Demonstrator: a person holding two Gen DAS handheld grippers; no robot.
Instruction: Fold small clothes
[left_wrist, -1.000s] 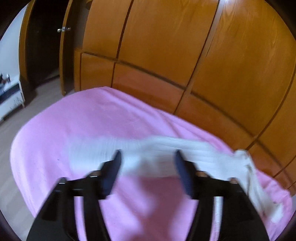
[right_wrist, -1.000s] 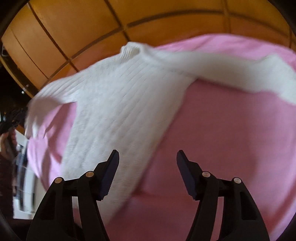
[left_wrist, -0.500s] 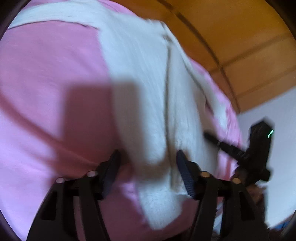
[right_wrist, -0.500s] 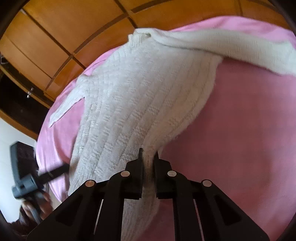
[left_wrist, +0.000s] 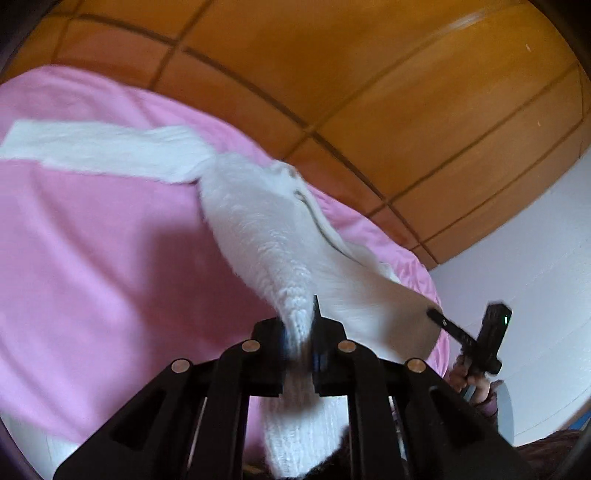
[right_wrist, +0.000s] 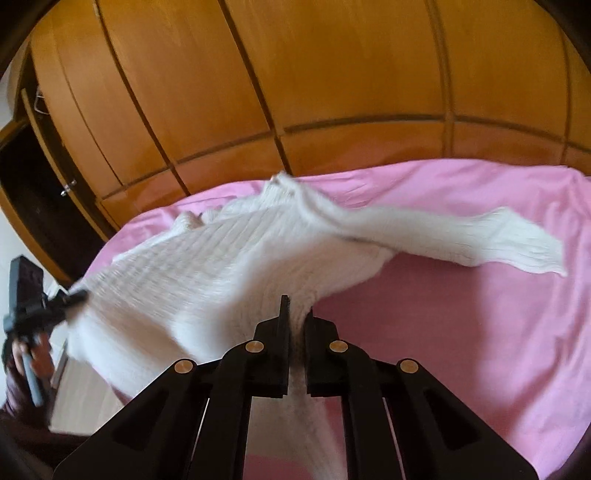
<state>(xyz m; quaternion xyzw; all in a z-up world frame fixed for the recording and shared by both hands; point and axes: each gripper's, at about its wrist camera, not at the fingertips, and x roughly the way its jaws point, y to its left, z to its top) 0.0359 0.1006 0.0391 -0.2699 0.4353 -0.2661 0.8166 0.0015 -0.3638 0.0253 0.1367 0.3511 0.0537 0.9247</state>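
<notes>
A white knitted sweater (left_wrist: 266, 229) lies stretched over the pink bed (left_wrist: 92, 258); one sleeve runs off to the left in the left wrist view. My left gripper (left_wrist: 298, 328) is shut on the sweater's bottom edge, with knit hanging below the jaws. My right gripper (right_wrist: 295, 325) is shut on the other bottom corner of the sweater (right_wrist: 229, 273), whose sleeve (right_wrist: 461, 240) trails right over the bed (right_wrist: 461, 332). Each view shows the other gripper pinching the hem: the right one (left_wrist: 439, 320) and the left one (right_wrist: 72, 301).
A wooden wardrobe wall (right_wrist: 295, 92) stands just behind the bed. A white wall (left_wrist: 535, 258) is at the right in the left wrist view. A dark open door (right_wrist: 33, 192) and light floor (right_wrist: 77, 391) lie to the left.
My left gripper has closed on the sweater's hem. Both grippers have lifted and pulled the hem, so the sweater's body is stretched and raised off the bed.
</notes>
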